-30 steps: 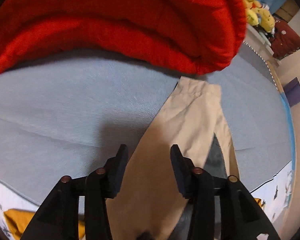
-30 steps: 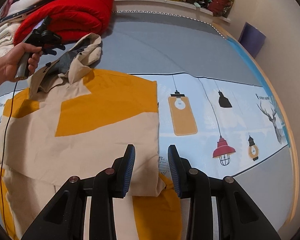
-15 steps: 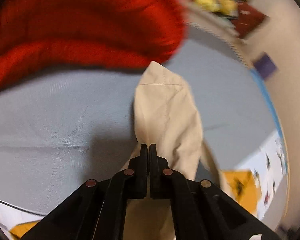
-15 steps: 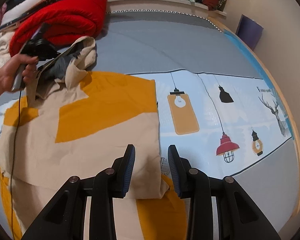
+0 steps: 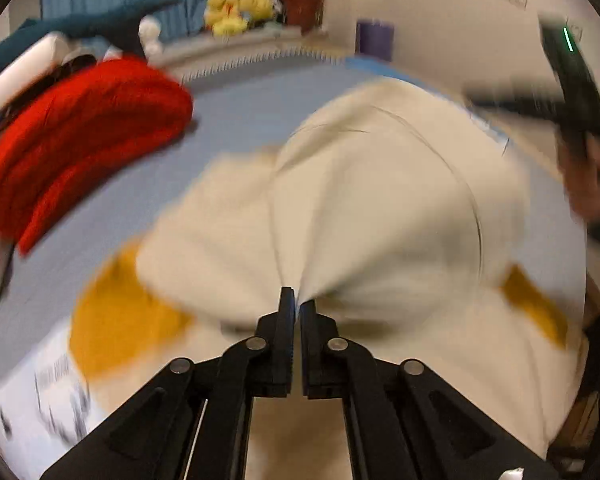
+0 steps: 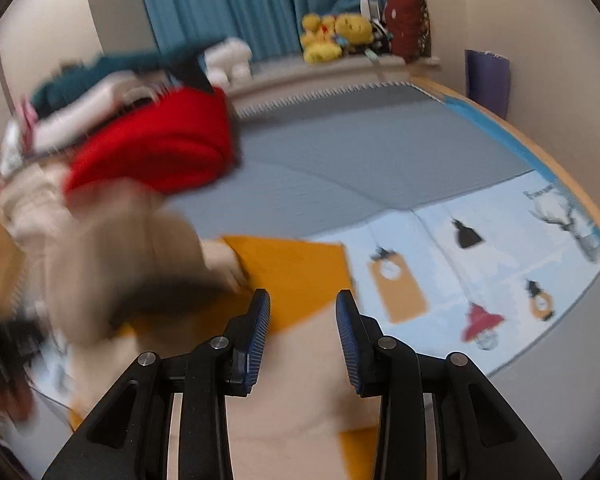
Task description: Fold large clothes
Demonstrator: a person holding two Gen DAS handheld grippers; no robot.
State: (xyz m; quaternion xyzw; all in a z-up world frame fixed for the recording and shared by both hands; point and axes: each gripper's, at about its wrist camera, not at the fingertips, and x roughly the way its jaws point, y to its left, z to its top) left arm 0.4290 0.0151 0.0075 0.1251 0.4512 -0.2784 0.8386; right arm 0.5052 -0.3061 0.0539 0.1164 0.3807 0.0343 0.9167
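Note:
A large beige and orange garment (image 6: 300,364) lies on the bed. My left gripper (image 5: 298,300) is shut on a beige sleeve of the garment (image 5: 372,208) and holds it lifted over the garment's body; the view is blurred. The sleeve shows as a blurred beige mass in the right wrist view (image 6: 112,264) at the left. My right gripper (image 6: 303,304) is open and empty, just above the garment's orange panel (image 6: 296,276). The right gripper's handle and the hand holding it show in the left wrist view (image 5: 580,128) at the far right.
A red blanket (image 6: 160,152) with other bedding piled behind it lies at the back left of the grey mattress (image 6: 360,160). A printed sheet with lamps (image 6: 480,272) lies to the right. Plush toys (image 6: 332,36) sit on the headboard ledge. A purple box (image 6: 486,80) stands by the wall.
My left gripper shut on the sleeve and swung it up and over toward the garment's body. My right gripper tilted up and stayed open.

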